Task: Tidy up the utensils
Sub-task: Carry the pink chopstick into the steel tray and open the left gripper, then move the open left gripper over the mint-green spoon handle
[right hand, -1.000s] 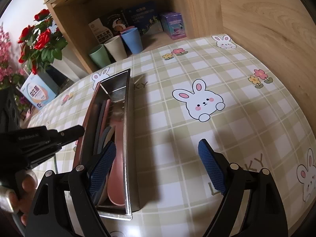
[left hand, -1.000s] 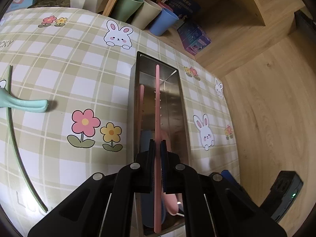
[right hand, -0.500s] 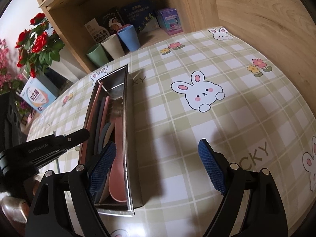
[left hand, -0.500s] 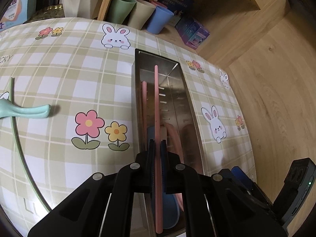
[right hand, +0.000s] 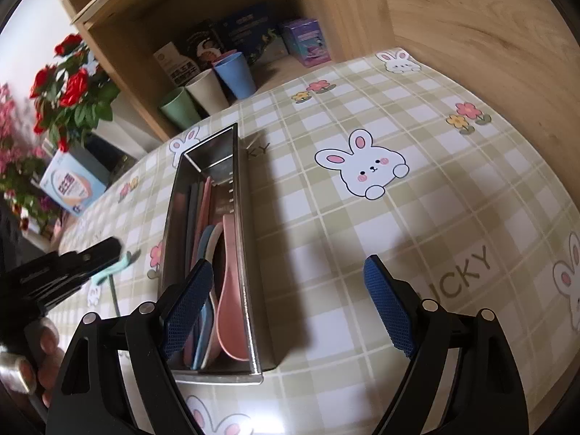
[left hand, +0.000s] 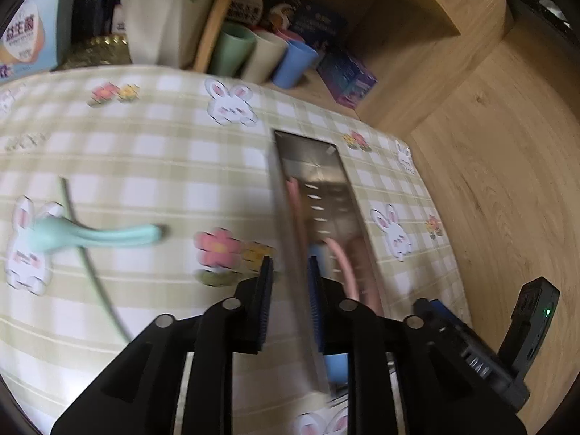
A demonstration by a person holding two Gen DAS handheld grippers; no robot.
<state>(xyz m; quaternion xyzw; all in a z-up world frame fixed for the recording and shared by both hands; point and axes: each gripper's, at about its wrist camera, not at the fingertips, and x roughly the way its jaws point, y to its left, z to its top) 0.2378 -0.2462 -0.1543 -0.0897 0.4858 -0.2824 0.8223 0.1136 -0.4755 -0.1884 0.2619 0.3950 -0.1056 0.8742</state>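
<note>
In the left wrist view my left gripper (left hand: 290,290) hangs over the near left wall of the steel tray (left hand: 311,159). Its jaws are opening and nothing is between the pads. The pink chopstick (left hand: 294,199) lies loose inside the tray. A teal spoon (left hand: 98,235) and a green chopstick (left hand: 94,268) lie on the checked cloth to the left. In the right wrist view my right gripper (right hand: 288,304) stands open over the tray's near end (right hand: 250,253), holding nothing. The tray holds a pink spoon (right hand: 228,308), a blue spoon and pink sticks (right hand: 206,199).
Green, beige and blue cups (left hand: 261,58) stand on a wooden shelf behind the table, beside boxes (left hand: 348,76). A white flower pot (left hand: 159,18) and a carton (left hand: 25,36) are at the back left. A person's hand (right hand: 43,344) holds the left gripper.
The left jaws have parted and let go of the pink chopstick, which now lies in the tray. The left gripper has pulled back and up. The right gripper has stayed put.
</note>
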